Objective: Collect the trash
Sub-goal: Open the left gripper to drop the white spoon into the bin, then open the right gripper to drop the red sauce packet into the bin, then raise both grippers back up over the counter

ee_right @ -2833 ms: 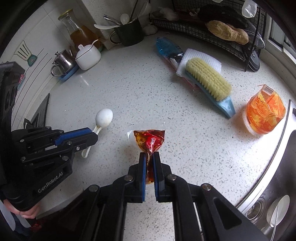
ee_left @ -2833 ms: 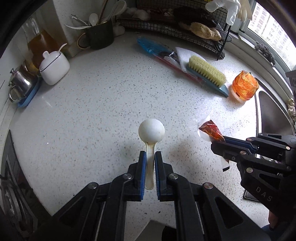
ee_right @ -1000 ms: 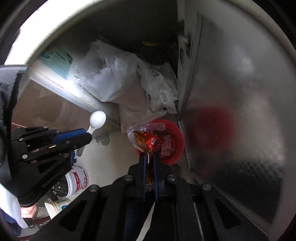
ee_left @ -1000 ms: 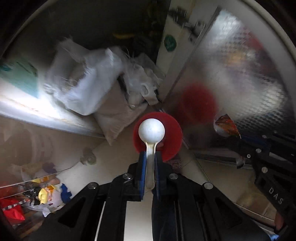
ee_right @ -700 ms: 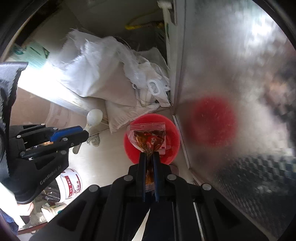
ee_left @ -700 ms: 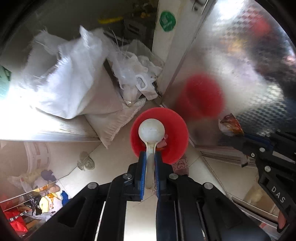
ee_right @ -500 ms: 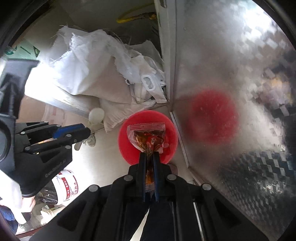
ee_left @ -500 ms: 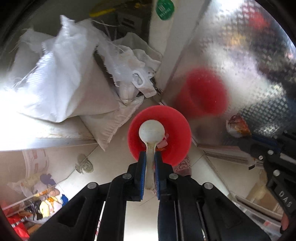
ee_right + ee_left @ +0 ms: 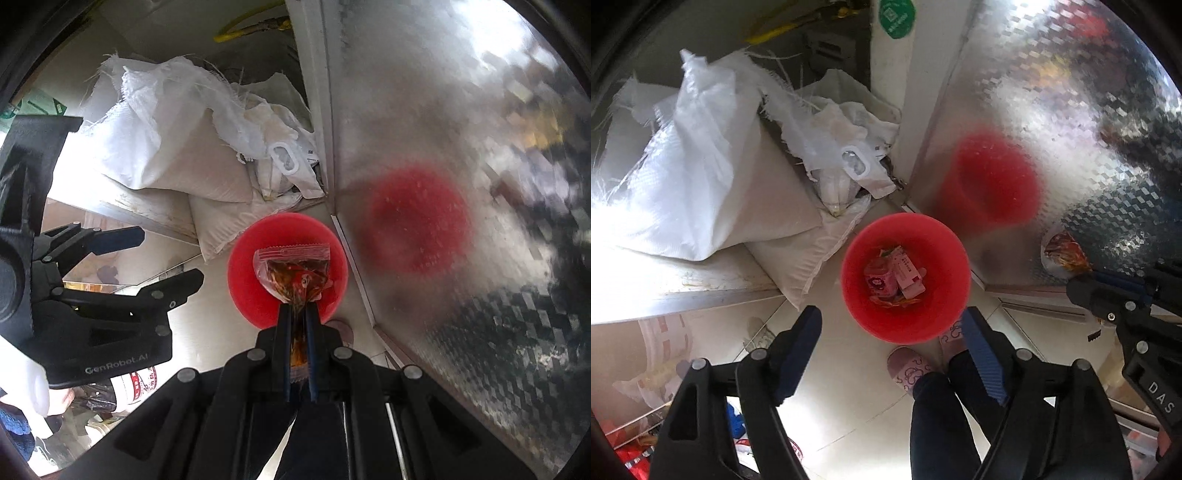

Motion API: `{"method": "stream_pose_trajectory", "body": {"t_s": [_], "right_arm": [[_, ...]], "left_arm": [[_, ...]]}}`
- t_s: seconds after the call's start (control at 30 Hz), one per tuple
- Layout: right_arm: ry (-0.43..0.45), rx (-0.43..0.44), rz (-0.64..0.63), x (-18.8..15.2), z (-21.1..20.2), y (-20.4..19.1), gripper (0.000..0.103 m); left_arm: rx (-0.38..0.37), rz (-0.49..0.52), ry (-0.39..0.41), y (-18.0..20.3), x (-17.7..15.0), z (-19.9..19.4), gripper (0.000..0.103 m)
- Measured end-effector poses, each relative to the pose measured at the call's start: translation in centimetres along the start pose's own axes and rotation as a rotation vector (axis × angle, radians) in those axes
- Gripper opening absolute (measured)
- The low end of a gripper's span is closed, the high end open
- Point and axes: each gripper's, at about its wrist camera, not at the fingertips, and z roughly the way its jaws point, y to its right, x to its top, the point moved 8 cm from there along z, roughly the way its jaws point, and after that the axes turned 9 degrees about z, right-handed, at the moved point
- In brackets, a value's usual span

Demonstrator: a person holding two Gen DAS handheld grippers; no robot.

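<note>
So, left wrist view: left gripper [image 9: 890, 328] points straight down over the red bin [image 9: 905, 277], jaws spread wide and empty, having just been opening with nothing between them. Bin rim sits between the two blue pads [image 9: 798, 350]. Only this view shows the bin's inside: pink and white wrappers [image 9: 894, 277] on the bottom. No spoon can be picked out among them. It also shows the person's dark trouser leg [image 9: 942, 417] and a pink slipper [image 9: 910, 369] just below the bin. At the right edge, the right gripper [image 9: 1086, 273] comes in from the side with the sauce packet [image 9: 1063, 253] at its tip, in front of the patterned metal panel [image 9: 1071, 129], beside the bin rather than over it in this framing.

Right wrist view: right gripper [image 9: 297, 314] aims steeply down, clamped tight on the sauce packet [image 9: 293, 273], which sticks out past the fingertips and overlaps the red bin [image 9: 258, 269]; bin contents are hidden behind it. This view shows what the other cannot: left gripper [image 9: 166, 254] from the side at left, jaws apart, nothing in them, level with the bin's left side. White woven sacks [image 9: 155, 155] piled behind the bin, and a red reflection on the metal panel [image 9: 443, 147], appear in both.
</note>
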Motion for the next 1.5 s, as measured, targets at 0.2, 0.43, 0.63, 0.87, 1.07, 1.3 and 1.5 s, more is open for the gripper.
{"method": "stream_pose_trajectory", "body": {"t_s": [0.2,0.43,0.63,0.87,1.07,1.3,1.5], "right_arm": [[-0.011,0.015,-0.053,0.3,0.7,-1.6,0.007],[-0.043,0.024,-0.131,0.2,1.9,-4.1,0.008],[-0.036,-0.012,-0.209,0.4,2.5,-5.6,0.012],[-0.047,-0.034,-0.238,0.5,3.0,-5.7,0.033],[-0.061,-0.036,-0.216,0.6,2.1,-5.8,0.041],[-0.004,-0.052,-0.239,0.5,-4.5,-6.9,0.042],[0.049,-0.036,-0.226,-0.2,-11.9,-8.6,0.053]], "left_arm": [[0.02,-0.05,-0.01,-2.2,-1.2,0.2,0.076],[0.04,-0.125,-0.029,-4.7,-3.6,0.3,0.076],[0.054,-0.18,-0.043,-6.2,-5.1,0.7,0.076],[0.062,-0.199,-0.045,-6.4,-5.4,0.9,0.076],[0.074,-0.208,-0.015,-6.0,-5.2,-1.2,0.076],[0.07,-0.251,0.033,-5.7,-5.8,-8.4,0.076],[0.058,-0.242,0.09,-4.8,-6.2,-16.5,0.076]]}}
